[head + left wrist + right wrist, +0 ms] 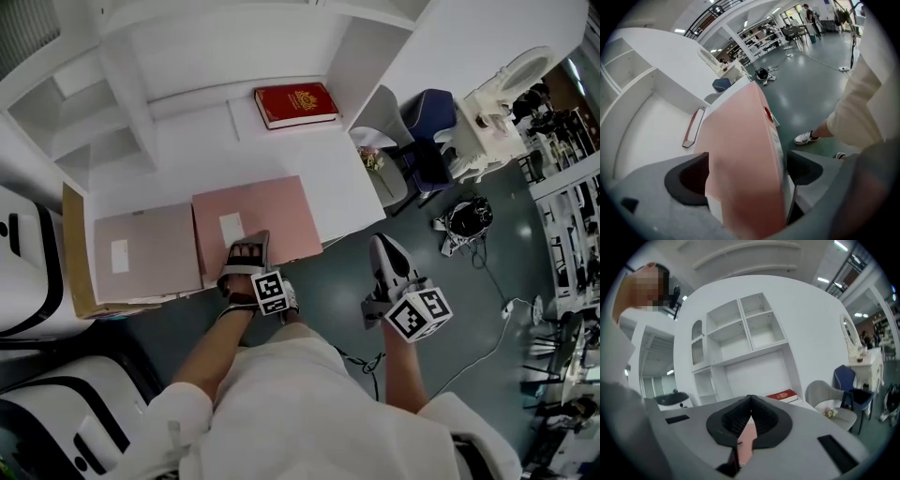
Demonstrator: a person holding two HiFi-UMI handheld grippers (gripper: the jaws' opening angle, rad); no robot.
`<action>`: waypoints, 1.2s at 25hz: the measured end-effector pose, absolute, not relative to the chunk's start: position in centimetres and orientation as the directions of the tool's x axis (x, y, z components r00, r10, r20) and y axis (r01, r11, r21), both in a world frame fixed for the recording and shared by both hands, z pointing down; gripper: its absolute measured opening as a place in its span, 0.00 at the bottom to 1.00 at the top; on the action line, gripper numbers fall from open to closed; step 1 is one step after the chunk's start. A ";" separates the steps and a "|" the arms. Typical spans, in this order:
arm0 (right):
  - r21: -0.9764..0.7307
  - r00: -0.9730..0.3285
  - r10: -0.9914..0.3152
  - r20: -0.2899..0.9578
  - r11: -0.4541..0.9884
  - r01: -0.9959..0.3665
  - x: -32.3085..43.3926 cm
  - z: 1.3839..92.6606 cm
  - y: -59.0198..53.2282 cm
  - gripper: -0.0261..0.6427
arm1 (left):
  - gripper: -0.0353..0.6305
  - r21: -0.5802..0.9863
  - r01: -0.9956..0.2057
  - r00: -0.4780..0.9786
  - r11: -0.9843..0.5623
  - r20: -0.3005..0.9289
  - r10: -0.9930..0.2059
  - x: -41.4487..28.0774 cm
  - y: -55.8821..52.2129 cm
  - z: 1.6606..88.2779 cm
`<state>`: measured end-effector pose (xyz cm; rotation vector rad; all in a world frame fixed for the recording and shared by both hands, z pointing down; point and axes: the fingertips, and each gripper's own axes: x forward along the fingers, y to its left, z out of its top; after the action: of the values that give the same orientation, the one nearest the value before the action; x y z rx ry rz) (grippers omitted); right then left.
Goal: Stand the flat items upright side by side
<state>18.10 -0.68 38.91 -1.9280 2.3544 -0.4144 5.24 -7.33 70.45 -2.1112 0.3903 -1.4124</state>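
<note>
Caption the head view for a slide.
Left gripper clamps the front edge of a pink folder on the white desk; right gripper hangs shut off the desk.

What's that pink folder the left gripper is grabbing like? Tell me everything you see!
The pink folder is thin, flat and roughly square, matte like card, with a white label on top. It lies on the white desk beside a paler pink folder. The left gripper has its jaws closed on its near edge.
</note>
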 end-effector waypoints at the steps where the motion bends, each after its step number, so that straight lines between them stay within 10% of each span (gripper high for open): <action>1: -0.292 -0.222 -0.970 0.101 0.185 -0.938 18.2 38.6 -1.1 0.04 | 0.84 -0.609 0.077 0.392 -0.790 0.747 -0.538 5.3 -7.7 70.5; 10: -0.305 -0.276 -0.957 0.086 0.238 -0.922 18.9 37.1 -2.8 0.04 | 0.74 -0.553 0.003 0.421 -0.833 0.757 -0.500 5.6 -8.4 70.5; 30: -0.340 -0.331 -0.940 0.089 0.283 -0.897 18.9 37.8 -7.0 0.04 | 0.63 -0.321 -0.501 0.722 -0.804 0.357 -0.593 5.5 -15.1 56.7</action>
<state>18.86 -7.02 37.79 -1.7358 2.4108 -0.5031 5.51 -15.06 56.71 -2.7245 0.8756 -0.6676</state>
